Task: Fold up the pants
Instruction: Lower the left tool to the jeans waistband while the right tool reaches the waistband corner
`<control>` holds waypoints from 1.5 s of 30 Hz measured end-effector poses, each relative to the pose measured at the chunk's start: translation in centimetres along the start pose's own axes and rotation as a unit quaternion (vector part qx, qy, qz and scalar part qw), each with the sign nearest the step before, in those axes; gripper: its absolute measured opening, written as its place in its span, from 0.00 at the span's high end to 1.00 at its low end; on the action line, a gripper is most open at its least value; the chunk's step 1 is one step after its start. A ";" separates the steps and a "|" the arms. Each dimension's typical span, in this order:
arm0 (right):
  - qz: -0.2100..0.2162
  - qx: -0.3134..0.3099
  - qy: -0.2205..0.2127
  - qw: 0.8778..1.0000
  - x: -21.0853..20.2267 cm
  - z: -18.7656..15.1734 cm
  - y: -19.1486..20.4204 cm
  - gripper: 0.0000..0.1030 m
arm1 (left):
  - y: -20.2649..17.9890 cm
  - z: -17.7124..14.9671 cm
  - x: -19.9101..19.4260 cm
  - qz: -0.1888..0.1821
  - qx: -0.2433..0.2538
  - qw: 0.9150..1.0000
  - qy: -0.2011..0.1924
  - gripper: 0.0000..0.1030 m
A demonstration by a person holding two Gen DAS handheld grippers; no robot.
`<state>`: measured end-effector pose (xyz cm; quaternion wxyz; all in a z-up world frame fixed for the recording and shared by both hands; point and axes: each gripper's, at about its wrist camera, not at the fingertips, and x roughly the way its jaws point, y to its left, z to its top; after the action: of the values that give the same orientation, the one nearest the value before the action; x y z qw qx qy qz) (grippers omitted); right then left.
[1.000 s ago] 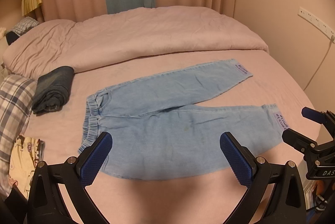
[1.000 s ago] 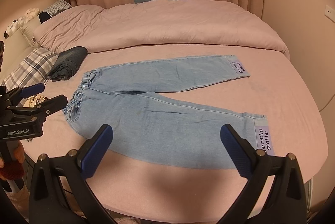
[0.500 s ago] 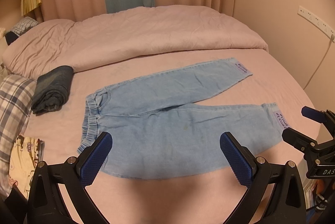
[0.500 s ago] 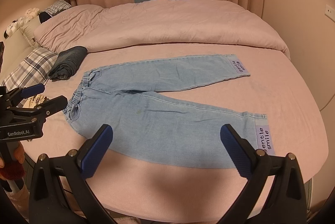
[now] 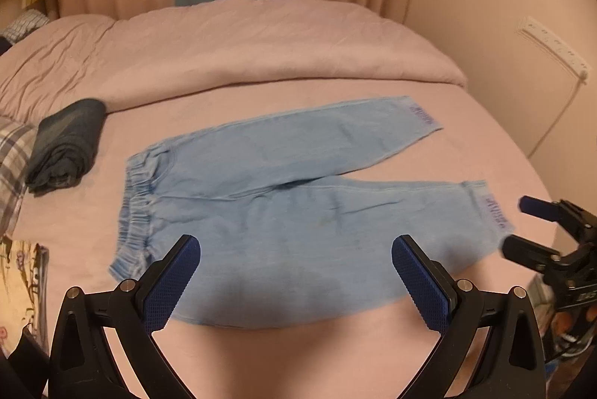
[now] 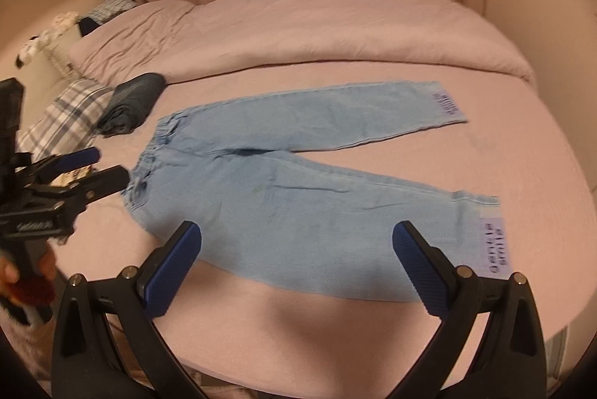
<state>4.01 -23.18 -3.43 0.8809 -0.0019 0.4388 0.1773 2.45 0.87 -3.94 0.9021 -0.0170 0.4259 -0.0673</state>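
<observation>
We have the whole bed (image 5: 485, 145) in front of us, pink sheet smooth, and on it the light blue pants (image 5: 291, 197) lie flat and unfolded, filling the middle of both views: waistband (image 5: 136, 209) at about 9 o'clock, the two legs splayed apart toward 2 and 3 o'clock, each ending in a printed cuff. Nothing is folded yet, so we judge the step in hand to be the approach for the first fold, one leg brought over the other. Our left gripper (image 5: 294, 283) hangs above the near edge of the pants at 6 o'clock, fingers spread wide and holding nothing; our right gripper (image 6: 296, 264) is likewise spread and empty above the near leg. In the right view the left gripper shows at 9 o'clock, just beside the waistband; in the left view the right one shows at 3 o'clock, just beside the near cuff (image 6: 494, 244). To do this well we would pinch only the near leg's layers, one gripper at the waistband corner and one at the near cuff, lift both ends together and keep the cloth taut so the leg carries over without sagging, then match cuff on far cuff (image 6: 446, 102) and seam on seam. The dark rolled garment (image 5: 67, 145) at 9 to 10 o'clock lies apart from the waistband and should not get in our way.
</observation>
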 end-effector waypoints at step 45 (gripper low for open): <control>0.073 -0.266 0.212 0.938 39.8 21.2 5.6 0.18 | 24.0 8.7 23.1 -0.004 -0.016 0.985 0.172 0.27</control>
<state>40.57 -2.16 -20.33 0.7194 -0.2412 0.5512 0.3470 26.20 21.28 -18.22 0.8145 -0.0212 0.5760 -0.0665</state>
